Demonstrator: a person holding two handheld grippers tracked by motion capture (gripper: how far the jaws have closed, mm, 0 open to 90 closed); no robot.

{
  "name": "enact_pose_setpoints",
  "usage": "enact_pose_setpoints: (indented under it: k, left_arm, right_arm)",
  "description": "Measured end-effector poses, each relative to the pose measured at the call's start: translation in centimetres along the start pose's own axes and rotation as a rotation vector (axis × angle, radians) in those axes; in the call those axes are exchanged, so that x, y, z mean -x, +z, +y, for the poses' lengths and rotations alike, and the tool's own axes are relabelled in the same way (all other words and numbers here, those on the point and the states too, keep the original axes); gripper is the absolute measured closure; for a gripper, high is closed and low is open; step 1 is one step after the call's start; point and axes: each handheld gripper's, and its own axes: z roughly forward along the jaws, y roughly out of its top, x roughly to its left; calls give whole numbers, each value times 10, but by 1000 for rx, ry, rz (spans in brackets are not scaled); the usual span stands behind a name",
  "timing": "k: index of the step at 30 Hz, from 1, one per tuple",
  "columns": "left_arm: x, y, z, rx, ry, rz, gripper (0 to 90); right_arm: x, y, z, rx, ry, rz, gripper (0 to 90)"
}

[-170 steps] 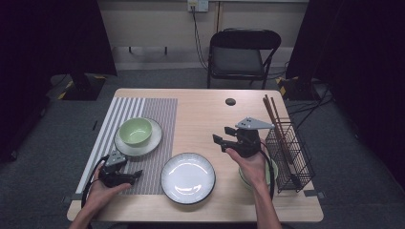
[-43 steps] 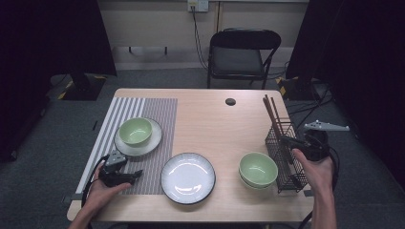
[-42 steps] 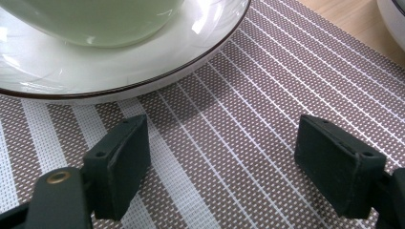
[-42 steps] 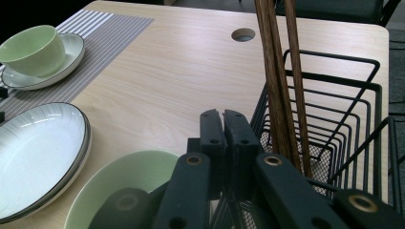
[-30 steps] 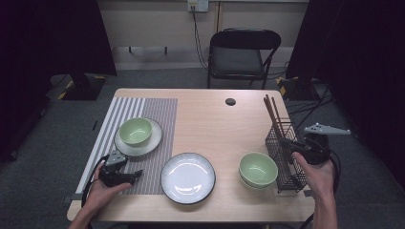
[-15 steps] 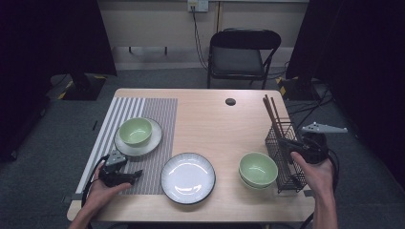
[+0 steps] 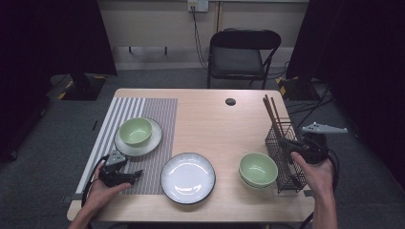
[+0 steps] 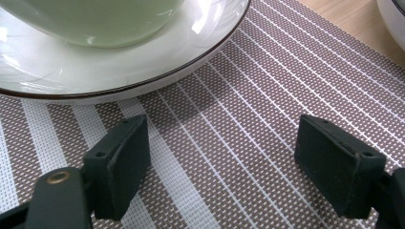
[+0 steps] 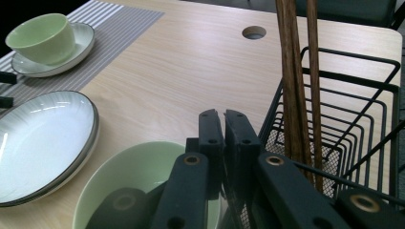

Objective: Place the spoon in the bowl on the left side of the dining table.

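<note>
While chopsticks rise close, the right hand-held gripper stays closed.

A dim room with dark curtains around a light wooden table

The pale wood-grain rectangular table, with a small round black cable hole near its far edge, stands on grey carpeted floor. Behind it, a black metal folding chair faces the table from the far side. Heavy black curtains hang at both sides, leaving a strip of cream-coloured wall between them. A white wall socket plate sits high on that wall, with a black cable trailing down to the floor. Light falls evenly from above onto the tabletop.
</note>
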Motion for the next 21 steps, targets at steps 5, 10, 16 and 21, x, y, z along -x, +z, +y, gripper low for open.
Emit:
enact_pose_setpoints:
  k: [5,10,16,21]
  left_arm:
    - [0,0,0,0,2,0,191]
    - [0,0,0,-1,1,0,190]
    - [0,0,0,-1,1,0,190]
    - [0,0,0,-1,1,0,190]
  right_arm:
    - [-2,-5,-4,14,-6,25,840]
    - [-2,-8,-8,22,-11,37,831]
    - [-4,-3,-11,-4,-20,36,791]
    - [-6,-2,-18,-12,-12,21,733]
